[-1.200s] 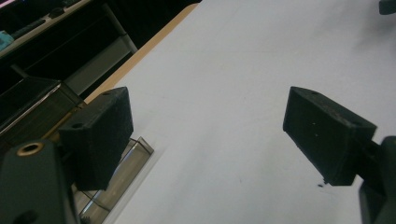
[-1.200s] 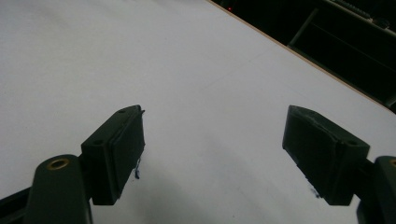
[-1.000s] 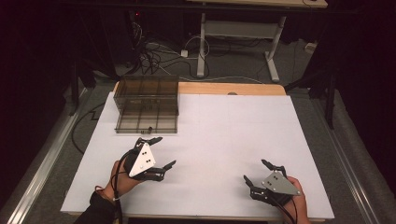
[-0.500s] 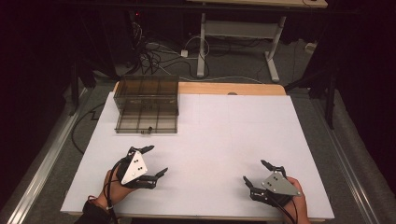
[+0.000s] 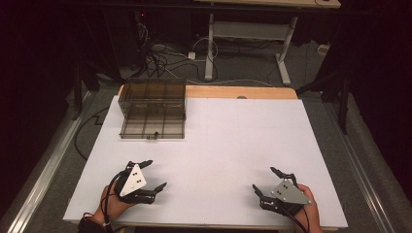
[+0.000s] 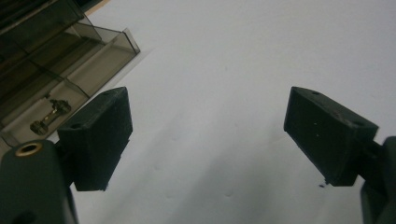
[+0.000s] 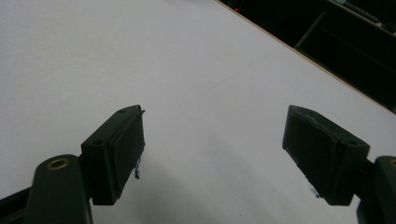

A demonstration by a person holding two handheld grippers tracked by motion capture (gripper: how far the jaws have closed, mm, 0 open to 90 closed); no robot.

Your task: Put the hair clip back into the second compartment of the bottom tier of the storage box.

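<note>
While right claw [image 5: 267, 180] stays put, left claw [image 5: 151, 174] pulled back from smoky box [image 5: 153, 109]; both apparently agape, empty.

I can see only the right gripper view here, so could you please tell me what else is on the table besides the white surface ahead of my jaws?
Observer: A smoky transparent organizer box sits at the table's far left.
Operator: Is anything inside it?
Observer: The left gripper view shows a small brass-coloured metal part in a front compartment.
Operator: And where is the left gripper?
Observer: The left gripper is open, near the front left edge, short of the box.
</note>
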